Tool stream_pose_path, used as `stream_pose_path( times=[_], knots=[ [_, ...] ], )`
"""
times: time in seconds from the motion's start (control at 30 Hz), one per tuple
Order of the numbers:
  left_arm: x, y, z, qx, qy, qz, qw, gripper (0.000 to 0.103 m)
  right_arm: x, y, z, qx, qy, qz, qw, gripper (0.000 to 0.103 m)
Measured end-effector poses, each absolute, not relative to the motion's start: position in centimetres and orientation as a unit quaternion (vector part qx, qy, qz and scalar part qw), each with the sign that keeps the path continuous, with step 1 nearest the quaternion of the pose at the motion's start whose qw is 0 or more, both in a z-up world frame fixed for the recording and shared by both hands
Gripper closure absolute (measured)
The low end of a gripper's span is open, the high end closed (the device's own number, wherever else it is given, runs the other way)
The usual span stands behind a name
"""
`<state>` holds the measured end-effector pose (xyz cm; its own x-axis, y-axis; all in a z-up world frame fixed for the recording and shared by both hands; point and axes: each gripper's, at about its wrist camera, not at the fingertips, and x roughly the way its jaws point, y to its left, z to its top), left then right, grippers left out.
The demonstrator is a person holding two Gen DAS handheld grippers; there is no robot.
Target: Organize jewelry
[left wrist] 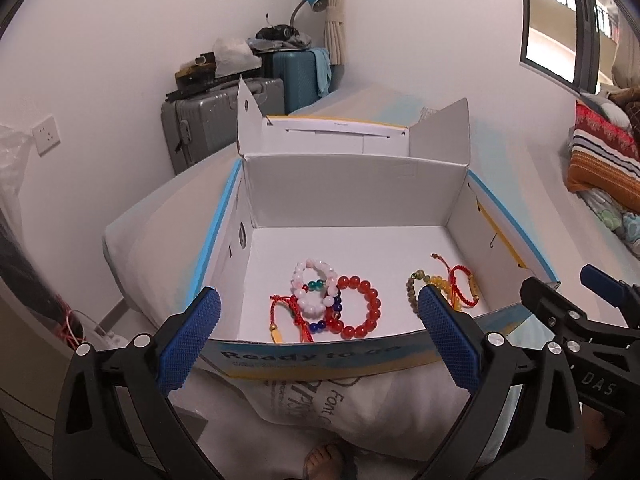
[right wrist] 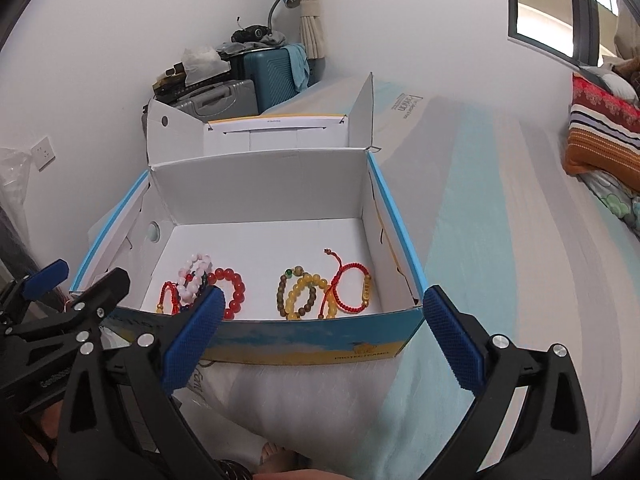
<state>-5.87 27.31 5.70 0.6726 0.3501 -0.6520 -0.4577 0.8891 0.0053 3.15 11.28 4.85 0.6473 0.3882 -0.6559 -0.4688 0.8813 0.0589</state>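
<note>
Both tools, left (left wrist: 318, 342) and right (right wrist: 322, 342), spread wide, empty, hovering before box (right wrist: 320, 338) on bed (right wrist: 500, 240). Bracelets (left wrist: 356, 306) lie inside, behind near wall. Suitcases (left wrist: 216, 120) beyond.

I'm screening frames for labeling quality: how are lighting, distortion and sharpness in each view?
Left wrist view: strong fisheye bending with dark corners, the window blown out, the red bead bracelet sharp, the left tool sharp. Right wrist view: same curvature, even soft light inside the box, the yellow bead bracelet clear, no glare.
</note>
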Motion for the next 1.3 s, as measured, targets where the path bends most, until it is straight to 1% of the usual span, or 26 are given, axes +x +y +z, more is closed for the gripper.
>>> stream_pose_path(
  times=[1.3],
  knots=[
    [-5.49,27.34,5.55,-0.077,0.332,0.246,0.907,0.006,3.64,11.40,4.36,-0.066,0.355,0.234,0.903,0.008]
  ],
)
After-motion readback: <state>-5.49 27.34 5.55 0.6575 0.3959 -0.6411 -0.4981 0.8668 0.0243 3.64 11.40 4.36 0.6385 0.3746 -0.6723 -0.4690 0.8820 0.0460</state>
